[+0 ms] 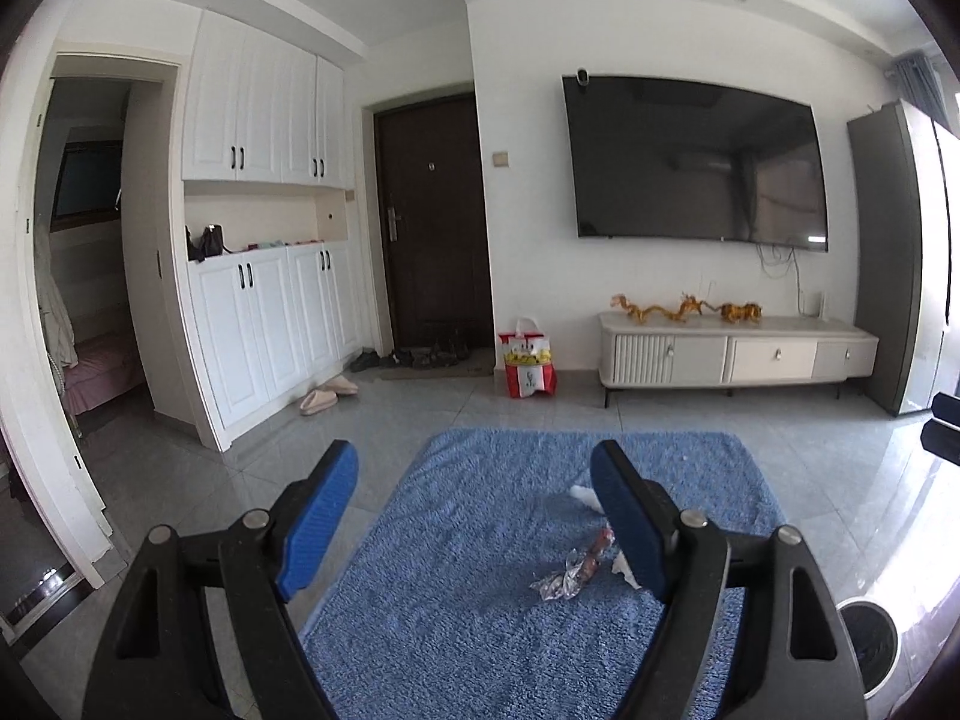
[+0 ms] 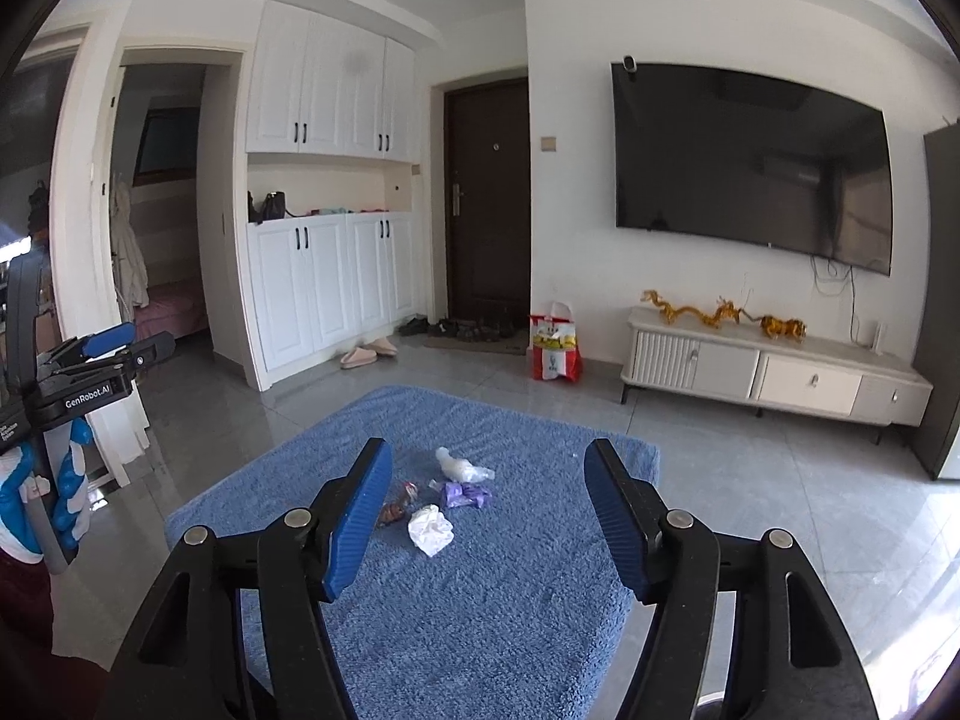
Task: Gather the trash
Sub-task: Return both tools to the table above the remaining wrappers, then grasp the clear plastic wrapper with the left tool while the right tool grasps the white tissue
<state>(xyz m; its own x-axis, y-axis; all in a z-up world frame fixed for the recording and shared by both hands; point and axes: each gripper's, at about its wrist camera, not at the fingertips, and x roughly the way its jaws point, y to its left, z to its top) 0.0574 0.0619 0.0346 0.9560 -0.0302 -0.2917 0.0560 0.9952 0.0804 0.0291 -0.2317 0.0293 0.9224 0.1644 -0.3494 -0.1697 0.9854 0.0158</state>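
While on blue rug: scattered wrappers

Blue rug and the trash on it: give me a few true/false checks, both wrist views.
1. Several pieces of trash lie on the blue rug. True.
2. The right gripper is clamped on the white crumpled tissue. False: its jaws stand open, and the tissue lies on the rug.
3. A purple wrapper lies beside the tissue. True.
4. The left gripper holds the silver wrapper. False: it is open and empty.
5. The red and white bag sits on the rug. False: it stands on the tile floor by the wall.
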